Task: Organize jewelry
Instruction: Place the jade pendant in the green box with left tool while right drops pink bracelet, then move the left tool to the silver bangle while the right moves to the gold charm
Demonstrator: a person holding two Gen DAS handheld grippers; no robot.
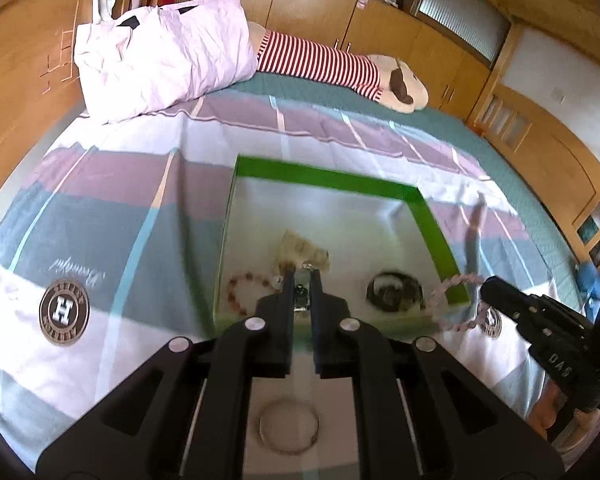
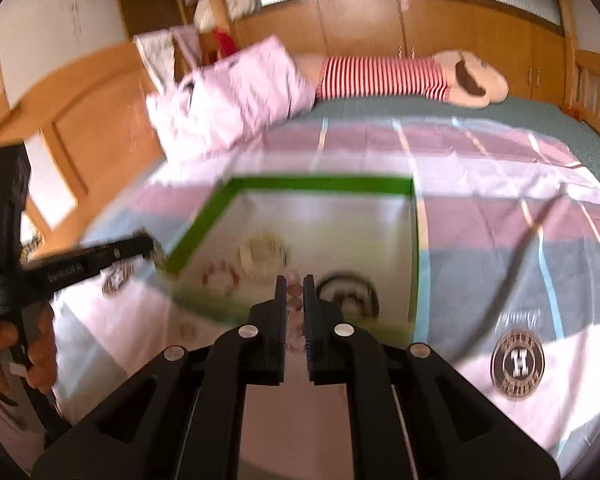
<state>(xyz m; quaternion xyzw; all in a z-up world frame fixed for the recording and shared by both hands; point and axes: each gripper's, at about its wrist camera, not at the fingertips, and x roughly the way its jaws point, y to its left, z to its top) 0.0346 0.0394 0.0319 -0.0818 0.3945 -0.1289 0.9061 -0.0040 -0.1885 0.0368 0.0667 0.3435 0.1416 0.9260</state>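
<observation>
The bed sheet carries a green-walled box, its floor holding several pieces of jewelry.

Left to right inside the box, seen from the left wrist camera: a red bead bracelet near the left wall, a pale heap of beads or chain at centre, and a dark coiled bracelet toward the right wall. A clear bangle lies on the sheet outside the box, beneath the left gripper body.

Left gripper: fingers nearly closed on a small metallic piece, too blurred to identify. The tips sit over the near part of the box floor, between the red bead bracelet and the dark coiled bracelet.

Right gripper: fingers closed to a narrow gap on a pink bead bracelet. From the left wrist view, the loop hangs at the near right corner of the box, straddling the wall line. Beads run along the finger axis in the right wrist view.

Judgement: the right gripper is the nearer to release. The box floor lies forward of and below its fingertips; the bracelet must clear the near wall before the fingers part.
</observation>
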